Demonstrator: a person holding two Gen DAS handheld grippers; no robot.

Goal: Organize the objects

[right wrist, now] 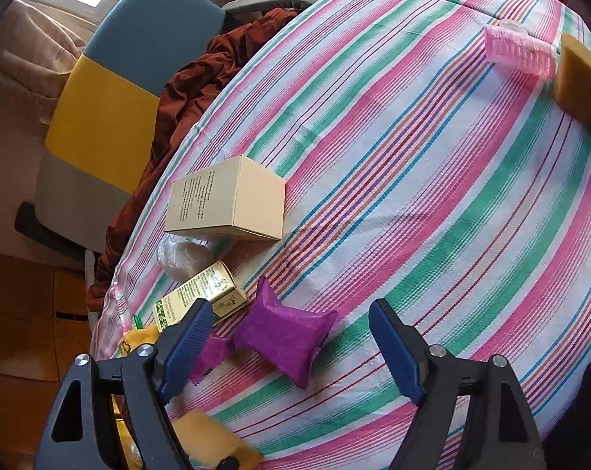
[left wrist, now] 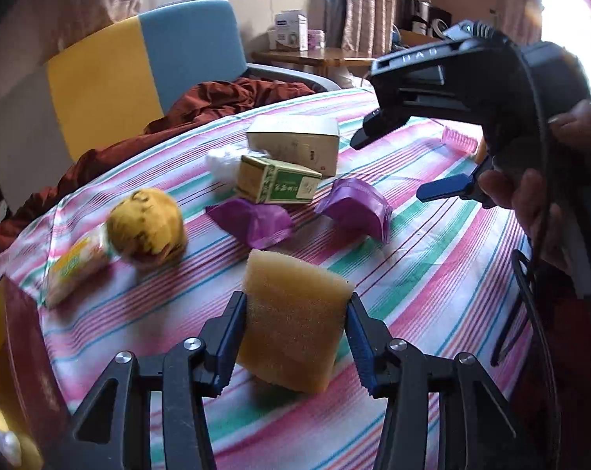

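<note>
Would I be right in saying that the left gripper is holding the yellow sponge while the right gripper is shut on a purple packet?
Not quite. The left gripper does hold the yellow sponge, but the right gripper is open, above the purple packet without gripping it, as the right wrist view shows.

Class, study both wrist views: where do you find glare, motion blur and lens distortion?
Left wrist view: window glare washes out the top right corner; the yellow ball and packet beside it are blurred, while the sponge in the left tool is sharp. Right wrist view: mostly sharp; fisheye bends the tablecloth stripes into arcs.
</note>
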